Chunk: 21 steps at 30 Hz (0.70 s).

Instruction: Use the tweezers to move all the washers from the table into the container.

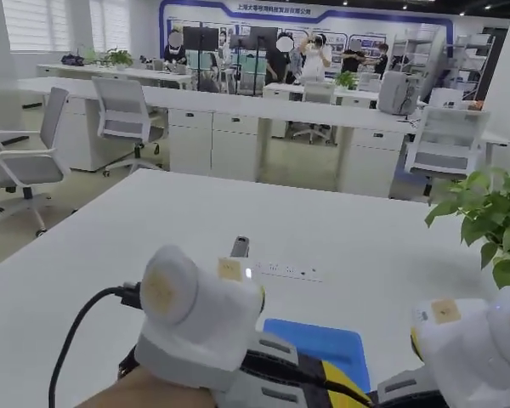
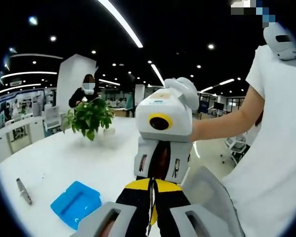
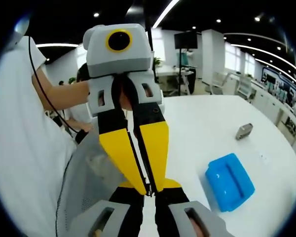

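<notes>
The jaws of the left gripper (image 3: 149,187) and right gripper (image 2: 155,175) are held shut and empty, tip to tip, apparently as a starting pose; the tweezers (image 1: 240,246) are left ungrasped on the worktop (image 1: 382,238), at 11 o'clock from the container (image 1: 323,344).

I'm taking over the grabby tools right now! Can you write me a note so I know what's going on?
Left tool: shut, holding nothing. Right tool: shut, holding nothing. They face each other, tips close, above the table.
Blue container: on the table, looks empty. Slim metal piece, probably the tweezers, lies beyond it.
Done: nothing. Left: take the tweezers, move every washer.
</notes>
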### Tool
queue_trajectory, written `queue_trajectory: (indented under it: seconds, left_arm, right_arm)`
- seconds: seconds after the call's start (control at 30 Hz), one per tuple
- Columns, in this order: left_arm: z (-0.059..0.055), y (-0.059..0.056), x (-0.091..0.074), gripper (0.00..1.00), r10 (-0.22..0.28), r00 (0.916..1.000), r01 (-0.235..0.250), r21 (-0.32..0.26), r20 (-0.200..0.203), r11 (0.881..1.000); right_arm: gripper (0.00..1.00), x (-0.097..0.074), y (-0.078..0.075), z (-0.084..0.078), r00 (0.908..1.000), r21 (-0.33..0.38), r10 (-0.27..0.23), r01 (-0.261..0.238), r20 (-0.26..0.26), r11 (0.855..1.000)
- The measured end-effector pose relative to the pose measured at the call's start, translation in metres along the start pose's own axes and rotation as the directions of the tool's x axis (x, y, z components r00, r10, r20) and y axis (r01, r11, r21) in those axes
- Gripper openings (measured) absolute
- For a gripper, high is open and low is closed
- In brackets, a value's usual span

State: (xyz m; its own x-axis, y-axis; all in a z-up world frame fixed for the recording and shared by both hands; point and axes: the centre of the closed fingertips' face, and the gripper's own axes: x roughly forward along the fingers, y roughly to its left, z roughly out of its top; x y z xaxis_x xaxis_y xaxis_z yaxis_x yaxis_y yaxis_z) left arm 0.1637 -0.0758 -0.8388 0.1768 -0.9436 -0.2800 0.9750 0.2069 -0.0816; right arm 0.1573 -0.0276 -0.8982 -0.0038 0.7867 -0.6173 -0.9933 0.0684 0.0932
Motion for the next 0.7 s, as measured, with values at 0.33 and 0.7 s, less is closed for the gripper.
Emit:
queue_trajectory:
  seconds: [0.33,0.7]
  left_arm:
    - [0.013,0.007,-0.014,0.0,0.025,0.9997,-0.025,0.018,0.008,1.0]
    - [0.021,0.005,-0.019,0.0,0.029,0.9995,-0.03,0.031,0.015,0.999]
  right_arm:
    - [0.05,-0.001,-0.004,0.001,0.9996,0.012,0.0,-0.001,0.027,1.0]
    - [0.06,-0.003,-0.004,0.005,0.9956,0.077,0.014,-0.021,0.093,0.997]
